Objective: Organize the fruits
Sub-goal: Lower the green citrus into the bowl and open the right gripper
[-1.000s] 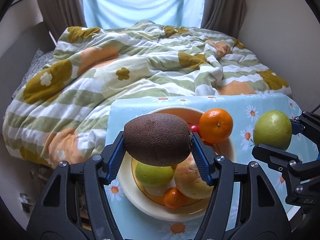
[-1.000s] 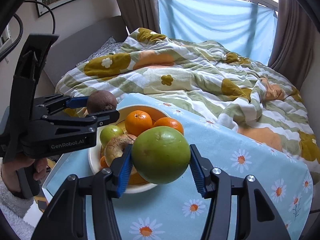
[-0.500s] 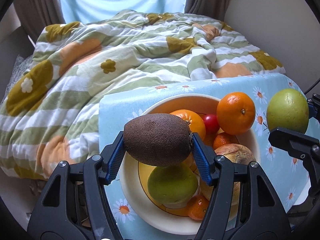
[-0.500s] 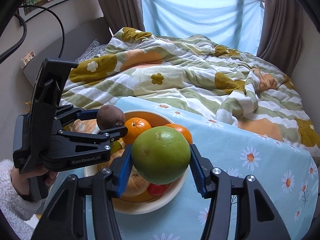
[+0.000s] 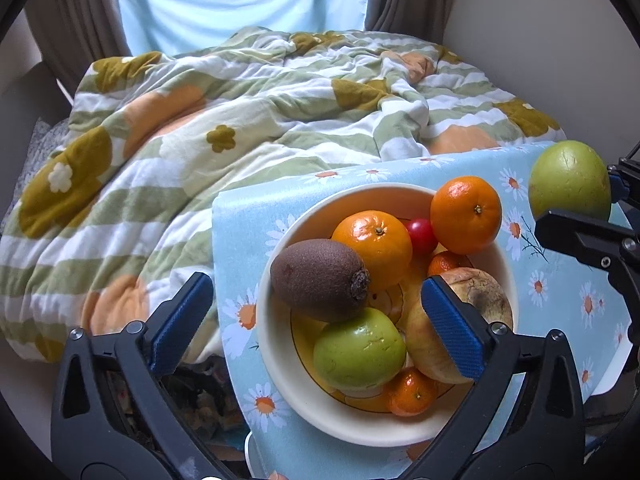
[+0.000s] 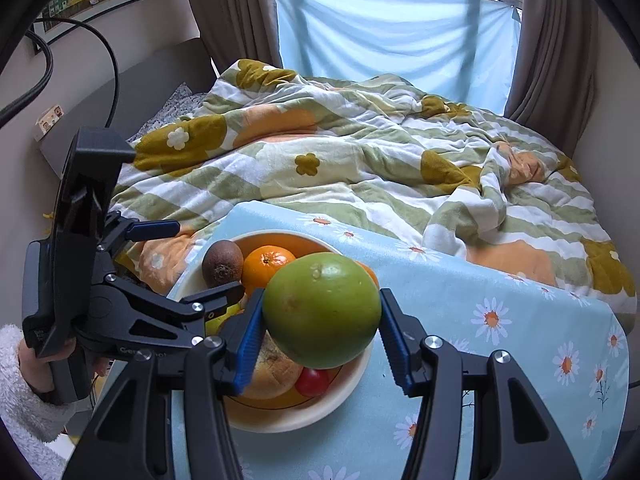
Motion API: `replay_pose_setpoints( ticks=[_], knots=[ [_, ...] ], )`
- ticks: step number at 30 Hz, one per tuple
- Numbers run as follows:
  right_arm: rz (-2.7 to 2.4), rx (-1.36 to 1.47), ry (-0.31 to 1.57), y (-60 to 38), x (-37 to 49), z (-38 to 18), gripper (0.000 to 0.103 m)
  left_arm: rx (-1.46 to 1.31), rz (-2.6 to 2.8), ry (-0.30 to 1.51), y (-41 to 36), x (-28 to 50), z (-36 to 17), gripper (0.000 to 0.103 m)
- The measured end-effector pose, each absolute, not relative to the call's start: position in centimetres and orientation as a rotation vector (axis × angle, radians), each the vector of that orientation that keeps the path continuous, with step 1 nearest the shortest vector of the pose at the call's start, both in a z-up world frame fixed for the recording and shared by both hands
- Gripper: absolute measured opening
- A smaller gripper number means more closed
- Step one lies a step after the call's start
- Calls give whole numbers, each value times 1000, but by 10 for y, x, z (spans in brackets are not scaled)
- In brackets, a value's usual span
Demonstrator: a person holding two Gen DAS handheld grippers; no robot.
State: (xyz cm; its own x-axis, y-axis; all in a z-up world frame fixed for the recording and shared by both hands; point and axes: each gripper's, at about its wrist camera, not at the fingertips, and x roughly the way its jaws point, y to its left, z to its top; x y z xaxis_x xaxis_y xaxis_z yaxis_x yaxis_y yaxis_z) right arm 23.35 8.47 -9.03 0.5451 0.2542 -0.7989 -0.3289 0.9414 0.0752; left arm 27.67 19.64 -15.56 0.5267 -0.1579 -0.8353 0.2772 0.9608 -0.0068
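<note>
In the bowl, the kiwi lies on its side against an orange and a green fruit, long axis running left to right, its stem end toward the right. The left gripper is opening wide around it, pads clear. The right gripper grips a green apple above the bowl's near side.
</note>
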Motion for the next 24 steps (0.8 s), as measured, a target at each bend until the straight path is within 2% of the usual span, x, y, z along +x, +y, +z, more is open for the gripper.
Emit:
replay_pose_setpoints(
  ticks=[12, 24],
  knots=[
    [440, -130, 940, 108, 250, -90, 50, 105, -199, 1018, 224, 230, -146, 103],
    [515, -155, 977, 136, 270, -127, 50, 57, -107, 1032, 249, 205, -149, 103]
  ],
)
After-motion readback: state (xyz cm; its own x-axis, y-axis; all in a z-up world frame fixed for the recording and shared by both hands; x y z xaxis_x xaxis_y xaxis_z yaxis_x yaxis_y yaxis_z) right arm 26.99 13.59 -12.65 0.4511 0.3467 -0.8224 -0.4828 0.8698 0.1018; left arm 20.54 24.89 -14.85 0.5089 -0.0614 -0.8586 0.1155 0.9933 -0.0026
